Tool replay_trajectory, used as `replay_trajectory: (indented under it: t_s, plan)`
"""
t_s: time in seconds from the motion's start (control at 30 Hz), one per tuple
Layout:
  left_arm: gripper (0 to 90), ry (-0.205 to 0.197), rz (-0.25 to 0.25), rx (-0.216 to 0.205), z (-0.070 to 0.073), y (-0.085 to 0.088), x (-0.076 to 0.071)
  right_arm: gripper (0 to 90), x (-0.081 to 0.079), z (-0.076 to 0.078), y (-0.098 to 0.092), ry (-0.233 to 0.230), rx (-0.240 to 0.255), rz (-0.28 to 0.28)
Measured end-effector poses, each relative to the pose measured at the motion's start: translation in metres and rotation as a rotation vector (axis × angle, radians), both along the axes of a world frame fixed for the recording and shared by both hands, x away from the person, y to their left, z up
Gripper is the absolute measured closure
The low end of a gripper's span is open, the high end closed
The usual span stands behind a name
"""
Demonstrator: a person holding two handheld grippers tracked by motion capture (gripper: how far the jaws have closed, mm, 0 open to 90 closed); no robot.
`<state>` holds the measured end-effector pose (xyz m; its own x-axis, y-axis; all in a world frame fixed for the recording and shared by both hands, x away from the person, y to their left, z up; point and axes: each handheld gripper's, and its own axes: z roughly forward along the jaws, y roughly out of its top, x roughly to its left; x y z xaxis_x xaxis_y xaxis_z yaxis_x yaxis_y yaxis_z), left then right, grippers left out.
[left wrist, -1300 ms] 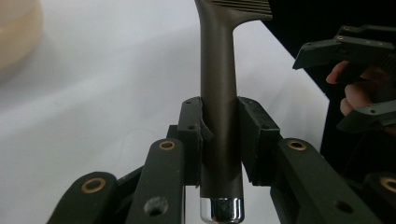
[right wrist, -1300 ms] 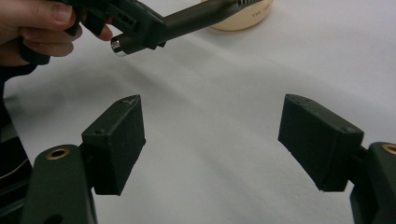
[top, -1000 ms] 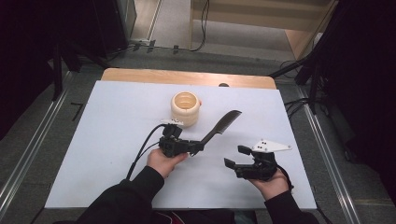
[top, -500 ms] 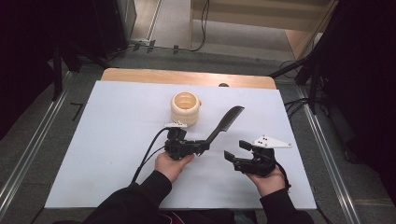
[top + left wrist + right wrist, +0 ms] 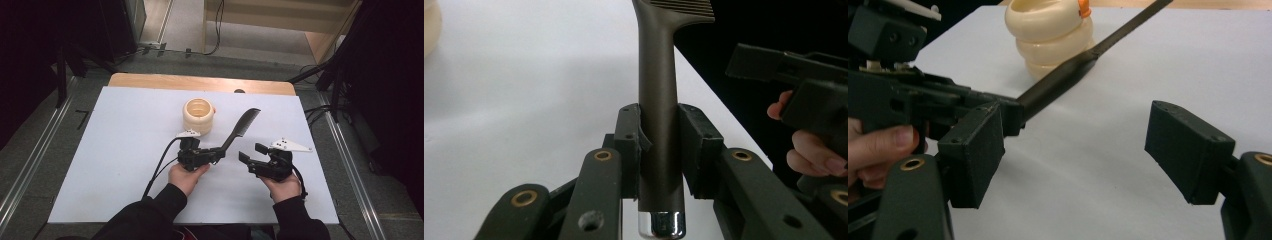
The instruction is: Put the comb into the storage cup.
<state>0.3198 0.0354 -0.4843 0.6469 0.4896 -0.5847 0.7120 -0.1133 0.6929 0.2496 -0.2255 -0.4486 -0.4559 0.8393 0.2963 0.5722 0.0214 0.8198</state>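
My left gripper [image 5: 219, 151] is shut on the handle of a dark comb [image 5: 243, 125], which slants up and to the right above the white table, teeth end farthest away. In the left gripper view both pads clamp the comb handle [image 5: 658, 115] near its chrome-capped end, at my left gripper [image 5: 659, 145]. My right gripper [image 5: 253, 153] stands open just right of the comb's held end, nothing between its fingers. In the right gripper view my right gripper [image 5: 1083, 150] gapes wide, with the comb [image 5: 1058, 82] and the left gripper [image 5: 908, 100] beyond its left jaw.
A cream ribbed cup [image 5: 198, 115] stands upright behind the left gripper, close to the comb; it is also in the right gripper view, cup [image 5: 1050, 35]. The white table top [image 5: 125, 135] ends at a wooden strip [image 5: 200, 82] at the back. A cable [image 5: 160, 167] trails from the left gripper.
My right gripper has edged a little away from the table's near edge, closer to the comb's held end. The left gripper and comb have barely shifted.
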Motion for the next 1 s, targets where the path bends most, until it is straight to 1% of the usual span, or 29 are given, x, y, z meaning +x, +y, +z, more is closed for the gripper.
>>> replay_trajectory:
  t_s: [0.1, 0.2, 0.23, 0.27, 0.33, 0.47, 0.5, 0.57, 0.63, 0.73, 0.93, 1.0]
  plan:
    - [72.5, -0.015, -0.002, -0.006, -0.001, -0.003, -0.002, 21.6, 0.003, 0.001, 0.001, 0.004, 0.015, -0.009]
    - [72.5, -0.020, 0.001, -0.015, -0.002, -0.004, -0.004, 21.6, 0.005, 0.001, 0.002, 0.008, 0.026, -0.017]
    - [72.5, -0.016, 0.001, -0.022, -0.002, -0.005, -0.005, 21.6, 0.006, 0.001, 0.002, 0.009, 0.035, -0.022]
    - [72.5, -0.014, 0.004, -0.020, -0.003, -0.005, -0.005, 21.6, 0.006, 0.001, 0.002, 0.009, 0.035, -0.022]
    - [72.5, -0.009, 0.011, -0.029, -0.004, -0.006, -0.005, 21.6, 0.008, 0.001, 0.003, 0.004, 0.034, -0.026]
    - [72.5, -0.005, 0.028, -0.047, -0.003, -0.009, -0.006, 21.6, 0.011, 0.001, 0.003, 0.009, 0.039, -0.039]
    - [72.5, -0.001, 0.028, -0.061, -0.003, -0.010, -0.006, 21.6, 0.011, 0.001, 0.002, 0.012, 0.045, -0.041]
    - [72.5, 0.008, 0.027, -0.067, -0.002, -0.013, -0.005, 21.6, 0.013, 0.001, 0.002, 0.014, 0.048, -0.045]
    - [72.5, 0.010, 0.029, -0.074, -0.003, -0.016, -0.005, 21.6, 0.014, 0.000, 0.002, 0.014, 0.050, -0.050]
    - [72.5, -0.002, 0.024, -0.063, -0.004, -0.021, -0.006, 21.6, 0.016, 0.000, 0.002, 0.017, 0.054, -0.054]
    - [72.5, -0.023, 0.025, -0.059, -0.003, -0.029, -0.007, 24.0, 0.021, 0.000, 0.002, 0.020, 0.063, -0.060]
    - [72.5, -0.020, 0.026, -0.062, -0.003, -0.030, -0.007, 24.2, 0.022, 0.000, 0.003, 0.026, 0.059, -0.062]
